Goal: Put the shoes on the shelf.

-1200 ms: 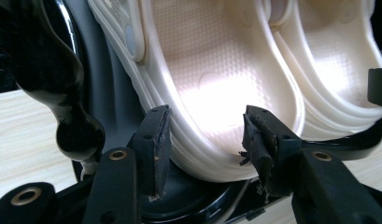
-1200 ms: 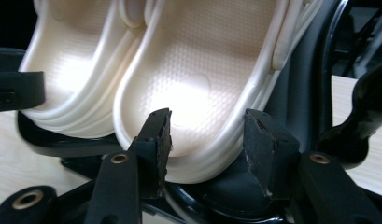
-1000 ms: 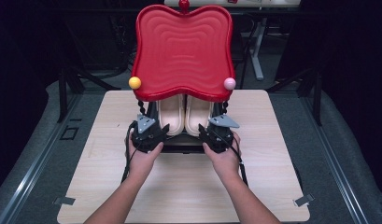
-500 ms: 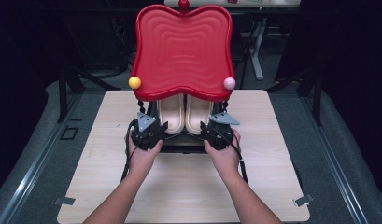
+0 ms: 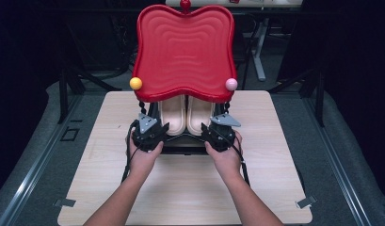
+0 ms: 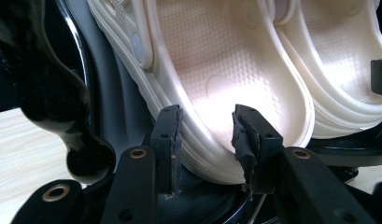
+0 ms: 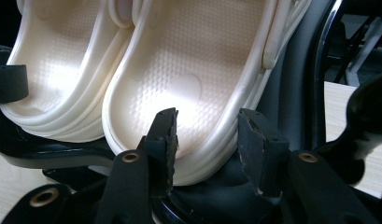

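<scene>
Red plastic forms the raised lid (image 5: 184,51) of a black case (image 5: 183,147) that stands on the pale wooden surface (image 5: 96,141) in the high view; a yellow ball (image 5: 135,83) and a pink ball (image 5: 231,84) mark the lid's lower corners. Two cream clogs (image 5: 186,114) lie side by side inside the case, directly ahead of both sets of jaws. The left gripper (image 5: 158,128) and the right gripper (image 5: 213,129) sit at the case's near edge, each held by a hand (image 5: 144,157).

Left gripper view: the left gripper (image 6: 207,135) has its jaws apart, one on either side of the heel rim of the left clog (image 6: 212,79); whether the pads touch the rim cannot be told. The second clog (image 6: 338,60) lies beyond the right-hand jaw, just beside the first. The glossy black case wall (image 6: 62,102) rises beside the left-hand jaw.

Right gripper view: the right gripper (image 7: 208,140) likewise has its jaws apart, straddling the heel rim of the right clog (image 7: 193,70); contact cannot be told. The other clog (image 7: 58,65) lies beyond the left-hand jaw, touching its neighbour. The black case rim (image 7: 319,70) stands beyond the right-hand jaw.
</scene>
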Demonstrator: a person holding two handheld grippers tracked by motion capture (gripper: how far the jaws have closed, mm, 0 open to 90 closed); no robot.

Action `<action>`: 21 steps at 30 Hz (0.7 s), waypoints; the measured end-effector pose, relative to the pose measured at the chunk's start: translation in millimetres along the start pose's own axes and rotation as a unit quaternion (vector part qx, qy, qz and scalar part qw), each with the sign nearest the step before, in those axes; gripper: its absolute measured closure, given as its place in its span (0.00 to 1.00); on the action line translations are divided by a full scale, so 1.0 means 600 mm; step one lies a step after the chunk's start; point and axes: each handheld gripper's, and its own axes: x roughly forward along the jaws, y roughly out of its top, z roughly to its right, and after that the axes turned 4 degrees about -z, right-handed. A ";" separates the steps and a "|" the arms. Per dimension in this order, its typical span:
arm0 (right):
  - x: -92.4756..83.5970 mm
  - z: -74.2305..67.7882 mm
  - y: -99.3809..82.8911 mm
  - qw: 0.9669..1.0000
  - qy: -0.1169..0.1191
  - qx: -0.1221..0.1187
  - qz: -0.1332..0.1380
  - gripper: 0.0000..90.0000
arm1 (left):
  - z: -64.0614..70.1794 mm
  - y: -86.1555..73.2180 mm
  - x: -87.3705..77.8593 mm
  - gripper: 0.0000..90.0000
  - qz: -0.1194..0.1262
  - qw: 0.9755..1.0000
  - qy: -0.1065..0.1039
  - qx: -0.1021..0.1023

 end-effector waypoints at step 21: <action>-0.006 -0.001 0.000 1.000 0.016 0.000 -0.005 0.58 | 0.001 0.000 -0.005 0.63 -0.002 1.000 -0.009 -0.004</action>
